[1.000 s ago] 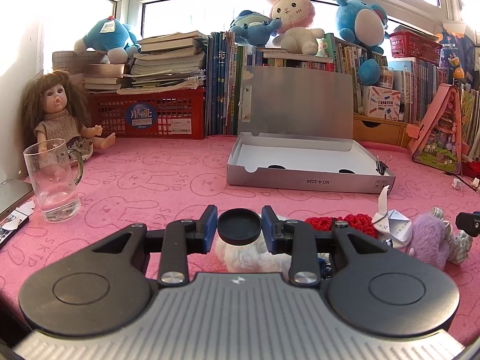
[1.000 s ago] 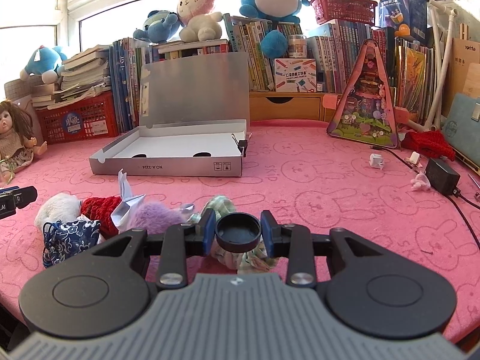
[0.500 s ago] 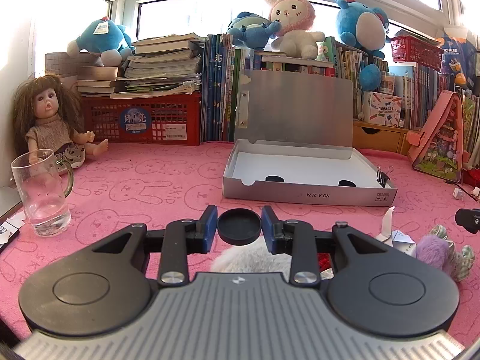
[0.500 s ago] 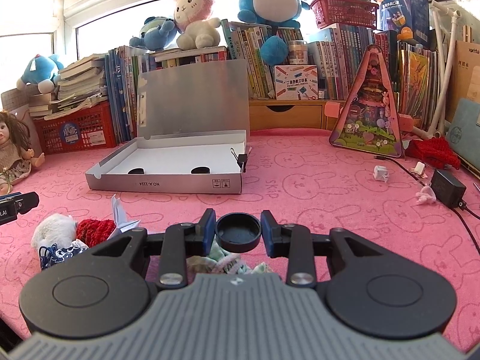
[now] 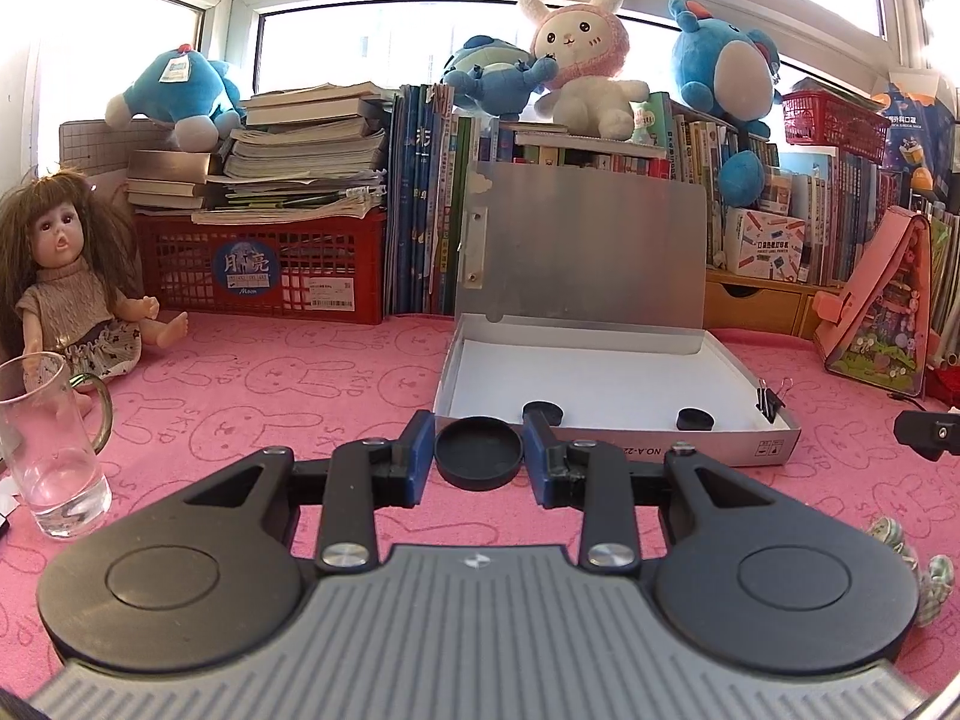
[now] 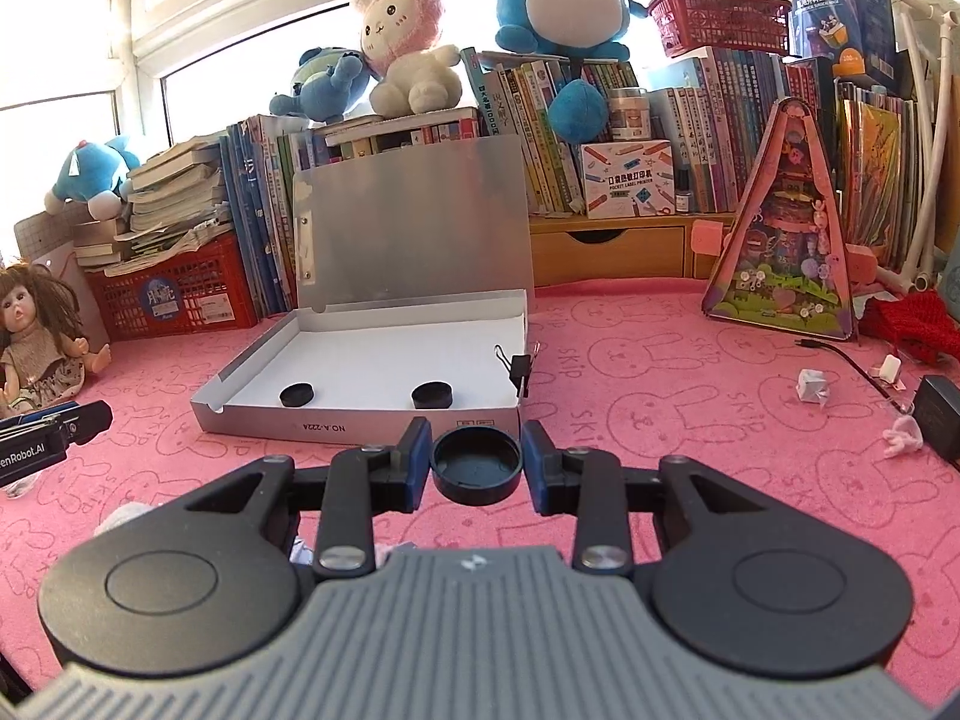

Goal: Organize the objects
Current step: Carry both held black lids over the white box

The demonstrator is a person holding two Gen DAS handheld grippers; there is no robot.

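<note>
An open silver box lies on the pink cloth just beyond both grippers, its lid upright. Two black caps rest on its white floor near the front wall, and a binder clip is clipped to its right wall. My left gripper is shut on a round black cap, a little short of the box's front left corner. My right gripper is shut on another black cap, held hollow side up before the front right corner.
A glass mug and a doll stand at the left. A red crate, books and plush toys line the back. At the right are a pink triangular case, a cable and a black charger. Small soft toys lie low right.
Both grippers have risen and moved toward the silver box, each keeping its cap. The heap of small soft toys has slid down almost out of both views.
</note>
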